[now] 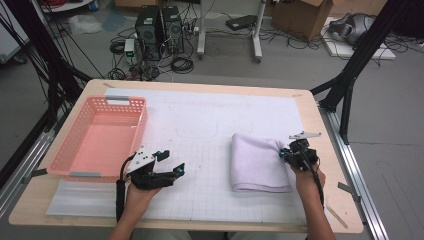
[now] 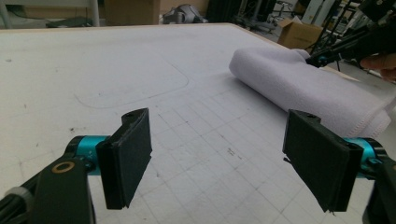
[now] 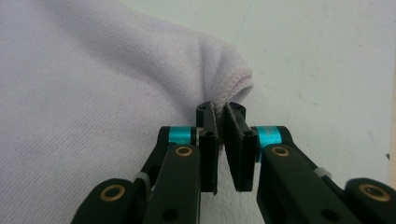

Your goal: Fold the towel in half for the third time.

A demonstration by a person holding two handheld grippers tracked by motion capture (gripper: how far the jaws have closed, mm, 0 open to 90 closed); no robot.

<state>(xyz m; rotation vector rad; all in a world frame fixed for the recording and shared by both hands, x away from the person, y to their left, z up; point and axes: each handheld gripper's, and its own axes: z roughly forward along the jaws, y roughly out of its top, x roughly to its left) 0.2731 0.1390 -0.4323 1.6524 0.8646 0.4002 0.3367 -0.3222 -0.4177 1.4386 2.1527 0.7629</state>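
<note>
While my left claw [image 1: 172,162] hovers wide open and empty, my right claw [image 3: 220,109] pinches the folded towel's [image 1: 256,162] far right corner, nearly closed.

Soft white towel [image 1: 257,162] of matt woven cloth with a stitched hem; pink basket [image 1: 100,137] of perforated, faintly glossy plastic; pale wooden table [image 1: 320,150] under a matt white gridded mat [image 1: 200,130]; matt black rough-padded right gripper [image 3: 223,112].

You're working in a lab: computer towers [image 1: 160,31] and tangled cables [image 1: 181,64] sit on the floor, cardboard boxes [image 1: 305,17] behind, black frame struts [image 1: 350,70] around the gridded surface [image 1: 210,170]
</note>
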